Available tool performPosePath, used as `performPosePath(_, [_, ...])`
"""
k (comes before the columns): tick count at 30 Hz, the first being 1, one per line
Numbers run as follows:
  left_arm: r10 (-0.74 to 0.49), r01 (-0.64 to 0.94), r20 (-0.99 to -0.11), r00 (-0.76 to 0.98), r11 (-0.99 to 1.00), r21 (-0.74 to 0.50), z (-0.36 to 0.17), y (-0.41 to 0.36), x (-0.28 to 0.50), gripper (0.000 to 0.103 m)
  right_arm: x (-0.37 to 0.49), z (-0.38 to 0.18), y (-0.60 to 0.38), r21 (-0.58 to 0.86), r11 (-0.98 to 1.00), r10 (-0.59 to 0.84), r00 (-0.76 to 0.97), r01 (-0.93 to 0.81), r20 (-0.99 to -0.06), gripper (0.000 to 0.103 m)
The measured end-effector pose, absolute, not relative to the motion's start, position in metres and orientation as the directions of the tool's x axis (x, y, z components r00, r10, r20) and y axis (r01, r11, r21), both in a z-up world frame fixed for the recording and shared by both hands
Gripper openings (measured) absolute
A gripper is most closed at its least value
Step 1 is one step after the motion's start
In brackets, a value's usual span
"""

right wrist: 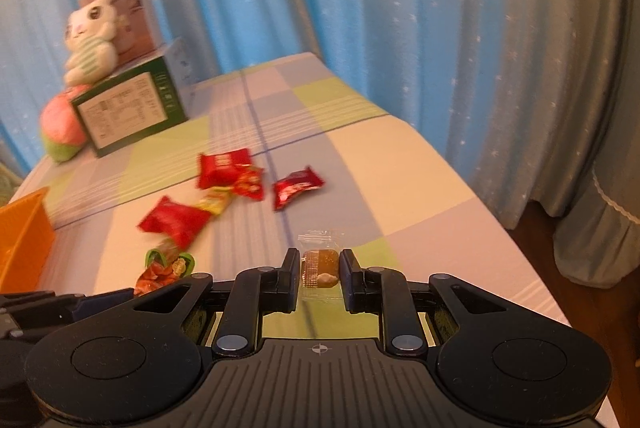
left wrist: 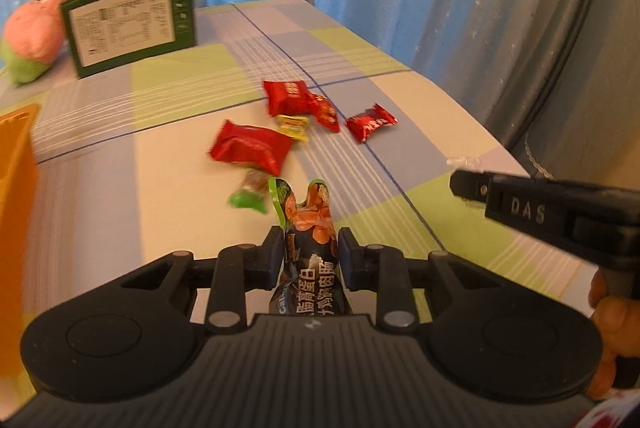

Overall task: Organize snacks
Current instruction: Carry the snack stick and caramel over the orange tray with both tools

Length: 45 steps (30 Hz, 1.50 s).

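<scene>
Dark-printed, the green-edged snack pouch sits clamped in the left tongs above the checked tabletop; the right tongs grip a clear-wrapped brown sweet near scattered red packets.

Glossy foil snack wrappers (blurred) lie on seemingly matt checked cloth.

Left gripper and right gripper: jaws clamped.

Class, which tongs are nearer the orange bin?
Left. The left tongs are beside the orange bin; the right tongs are further right, beyond them.
</scene>
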<state>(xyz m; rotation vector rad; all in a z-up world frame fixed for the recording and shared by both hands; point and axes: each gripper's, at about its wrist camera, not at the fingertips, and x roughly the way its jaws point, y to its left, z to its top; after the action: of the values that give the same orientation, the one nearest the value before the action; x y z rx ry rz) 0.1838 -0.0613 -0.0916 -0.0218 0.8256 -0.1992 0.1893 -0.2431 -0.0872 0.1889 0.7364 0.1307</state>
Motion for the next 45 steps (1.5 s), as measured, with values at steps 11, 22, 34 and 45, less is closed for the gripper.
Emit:
performPosePath(11, [-0.162,0.120,-0.695,0.701,0.987,-0.110,-0.043,-0.027,0.121,0.026,0.127,-0.052,-0.214,0.229,0.965,0.246,0.731,-0.125,-0.637,0.021])
performPosePath(22, [-0.117,0.068,-0.664,0.738,0.993,-0.099,0.001,0.019,0.063,0.026,0.083,-0.009,-0.173,0.232,0.946,0.322,0.730,-0.226,-0.603,0.021])
performPosePath(34, [-0.051,-0.022,-0.639,0.768,0.994,-0.105,0.022,0.067,0.022,0.026,0.055,0.010,-0.127,0.218,0.920,0.390,0.710,-0.326,-0.586,0.021])
performPosePath(45, [0.017,-0.104,-0.640,0.768,0.990,-0.099,0.024,0.111,0.001,0.026,0.047,0.012,-0.085,0.219,0.888,0.451,0.673,-0.404,-0.586,0.021])
